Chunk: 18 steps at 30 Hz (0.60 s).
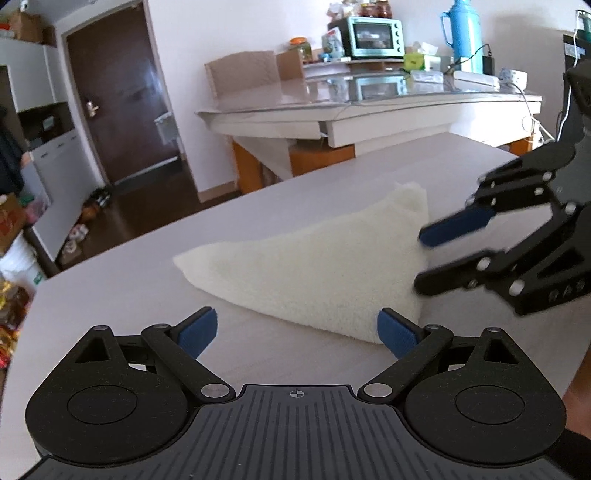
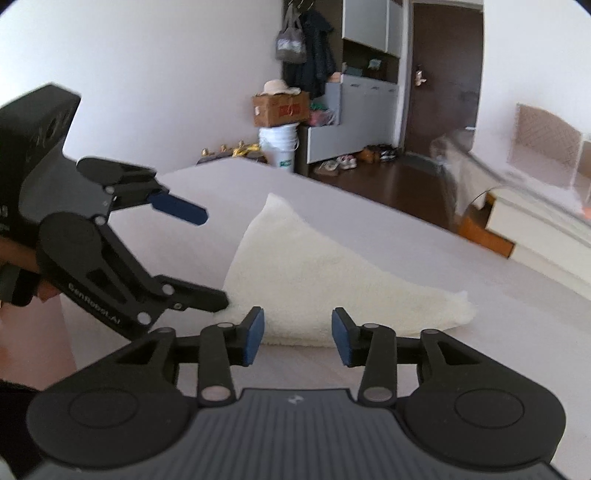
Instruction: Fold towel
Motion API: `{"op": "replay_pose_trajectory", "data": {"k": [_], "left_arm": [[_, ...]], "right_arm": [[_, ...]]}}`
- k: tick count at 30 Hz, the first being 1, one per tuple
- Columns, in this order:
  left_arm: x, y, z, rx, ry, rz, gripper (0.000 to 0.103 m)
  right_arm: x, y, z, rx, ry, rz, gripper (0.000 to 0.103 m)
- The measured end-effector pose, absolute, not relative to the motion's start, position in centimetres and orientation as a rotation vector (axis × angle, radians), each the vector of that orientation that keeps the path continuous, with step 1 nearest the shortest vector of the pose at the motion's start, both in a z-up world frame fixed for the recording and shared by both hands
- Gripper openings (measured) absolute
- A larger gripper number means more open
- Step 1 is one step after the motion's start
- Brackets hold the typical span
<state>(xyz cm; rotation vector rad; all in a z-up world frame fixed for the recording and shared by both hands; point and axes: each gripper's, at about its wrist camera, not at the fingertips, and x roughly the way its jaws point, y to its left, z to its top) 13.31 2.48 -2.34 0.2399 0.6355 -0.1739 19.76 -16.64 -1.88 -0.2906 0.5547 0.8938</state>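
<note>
Presently, one white towel [image 1: 314,269], fleecy, lies folded into a triangle on the pale desk [image 1: 122,302]. Its long folded edge runs beside the near desk area, and one corner stands up slightly at the far end.

Left gripper [image 1: 297,332]: jaws spread wide, nothing between them, blue pads [image 1: 197,334] facing the towel's near edge; its right pad sits just beside the towel's nearest corner. In the right wrist view the same gripper [image 2: 216,258] enters from the left, its lower finger touching or nearly touching the towel [image 2: 314,280]; which of the two cannot be told.

Right gripper [image 2: 297,336]: jaws apart, holding nothing, set just before the towel's thick edge. In the left wrist view it [image 1: 421,258] comes in from the right, fingers released, tips at the towel's right side.

Background: second table [image 1: 369,107] carrying a teal toaster oven [image 1: 373,37] and a blue thermos [image 1: 463,33]; dark brown door [image 1: 114,99].
</note>
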Motion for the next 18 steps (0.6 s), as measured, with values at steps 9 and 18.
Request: {"op": "replay_pose_trajectory", "data": {"k": [9, 18], "left_arm": [[8.7, 2.7, -0.8, 0.16, 0.624, -0.147, 0.101], [4.8, 2.7, 0.4, 0.114, 0.606, -0.08, 0.103]], "right_arm": [[15.2, -20.1, -1.2, -0.207, 0.56, 0.676, 0.094], [11.5, -20.6, 0.0, -0.127, 0.569, 0.583, 0.103]]}}
